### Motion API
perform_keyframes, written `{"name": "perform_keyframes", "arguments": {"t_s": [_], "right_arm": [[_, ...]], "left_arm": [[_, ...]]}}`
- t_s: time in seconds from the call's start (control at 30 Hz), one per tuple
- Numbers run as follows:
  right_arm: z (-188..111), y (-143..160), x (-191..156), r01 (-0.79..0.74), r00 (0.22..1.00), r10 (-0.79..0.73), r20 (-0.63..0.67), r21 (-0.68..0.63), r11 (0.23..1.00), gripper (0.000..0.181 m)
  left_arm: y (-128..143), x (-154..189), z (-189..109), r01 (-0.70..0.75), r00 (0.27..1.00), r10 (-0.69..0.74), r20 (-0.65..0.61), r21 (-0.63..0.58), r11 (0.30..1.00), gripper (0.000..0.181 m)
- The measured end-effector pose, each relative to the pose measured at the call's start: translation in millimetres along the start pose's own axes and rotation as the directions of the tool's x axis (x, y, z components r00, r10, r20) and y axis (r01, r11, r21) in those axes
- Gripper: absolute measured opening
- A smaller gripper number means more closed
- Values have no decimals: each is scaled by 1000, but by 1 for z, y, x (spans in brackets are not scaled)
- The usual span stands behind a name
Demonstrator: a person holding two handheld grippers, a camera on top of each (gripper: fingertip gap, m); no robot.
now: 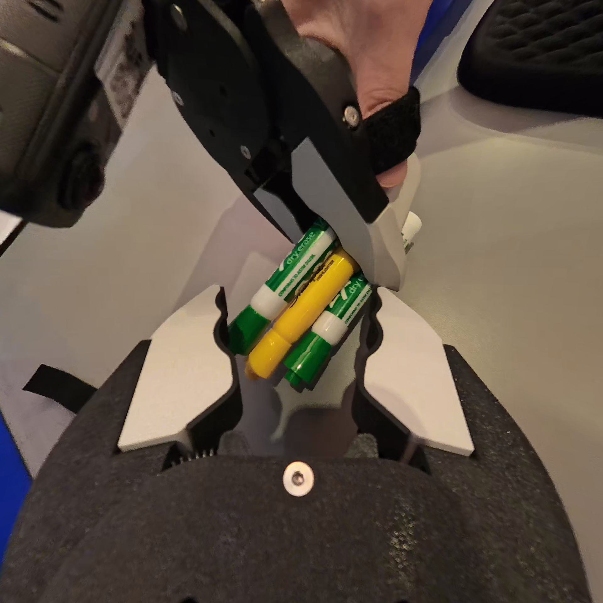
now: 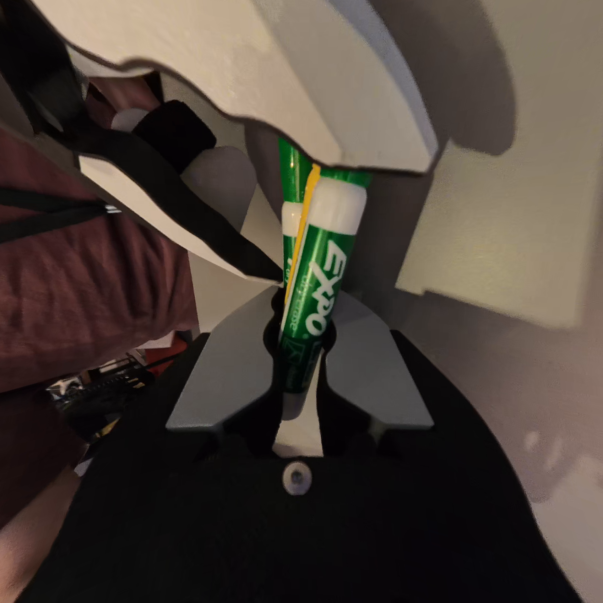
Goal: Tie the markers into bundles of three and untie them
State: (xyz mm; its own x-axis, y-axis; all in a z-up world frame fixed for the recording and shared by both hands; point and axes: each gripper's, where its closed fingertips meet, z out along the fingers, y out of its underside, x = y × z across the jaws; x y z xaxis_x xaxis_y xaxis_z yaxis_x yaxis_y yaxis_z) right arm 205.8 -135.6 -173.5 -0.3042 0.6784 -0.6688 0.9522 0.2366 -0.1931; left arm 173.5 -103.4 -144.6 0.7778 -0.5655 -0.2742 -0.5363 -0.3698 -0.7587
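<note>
Two green dry-erase markers (image 1: pixel 293 270) (image 1: pixel 329 329) and a yellow highlighter (image 1: pixel 306 313) form one bundle held above the white table (image 1: pixel 489 293). My right gripper (image 1: pixel 342 257) comes down from above and is shut on the barrels. In the right wrist view, my right gripper (image 2: pixel 310 295) clamps a green marker (image 2: pixel 326 261), with a sliver of the yellow highlighter (image 2: pixel 306 208) beside it. My left gripper (image 1: pixel 298 290) has its jaws against both sides of the cap ends. It also shows in the right wrist view (image 2: pixel 352 222). No tie shows around the bundle.
A loose black strap (image 1: pixel 55 385) lies on the table at the left. A black mesh chair (image 1: pixel 538 49) stands past the table's far right edge. A hand (image 1: pixel 375 49) holds the right gripper. A maroon sleeve (image 2: pixel 81 277) fills the left of the right wrist view. The right gripper is farther from the loose black strap (image 1: pixel 55 385), some 25 cm, than the left, some 20 cm.
</note>
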Motion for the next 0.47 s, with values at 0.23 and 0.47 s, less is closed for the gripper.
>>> {"name": "perform_keyframes", "arguments": {"t_s": [0.23,0.47], "right_arm": [[0,-1,-4,-79,989,59,135,146,986,20],[-31,-6,-8,-148,987,120,103,322,935,20]], "left_arm": [[-7,-43,-46,121,980,-131,149,74,990,76],[25,-92,-98,206,947,-185,262,-51,977,63]]}}
